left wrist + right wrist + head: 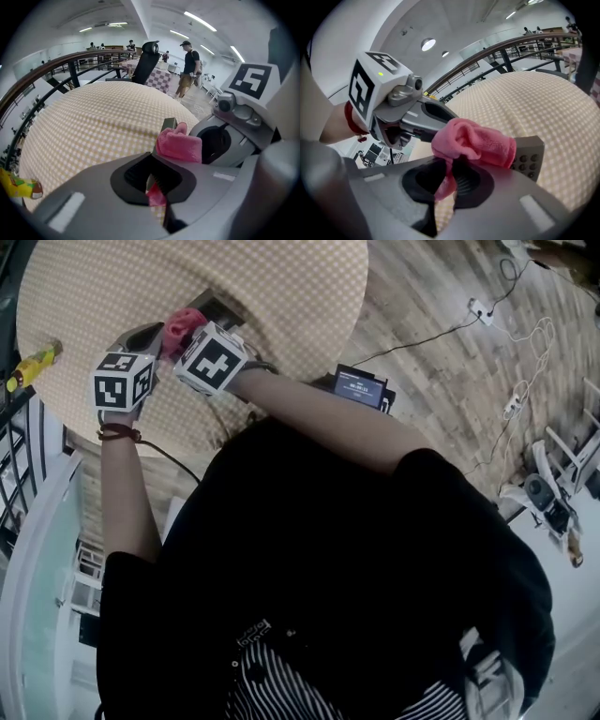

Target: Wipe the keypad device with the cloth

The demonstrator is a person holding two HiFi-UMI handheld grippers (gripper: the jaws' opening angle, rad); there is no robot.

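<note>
- Head view: the keypad device (217, 309) is over the near part of a round table (281, 287) with a checked cover. Whether the device rests on the cover or is held clear of it cannot be told.
- Left gripper view: the left gripper (157, 180) has its jaws pressed together on the near edge of the keypad device. The device stands edge-on between them and projects beyond the tips.
- Right gripper view: the right gripper (452, 174) has its jaws closed, pinching a fold of the pink cloth (473, 140).
- The bunched cloth lies on the button face of the keypad device, covering the end nearest the left gripper. Several round buttons show beside it.
- The two grippers meet at the keypad device, close beside each other.
- A yellow item (33, 365) lies well apart from the keypad device, at the table's edge.
</note>
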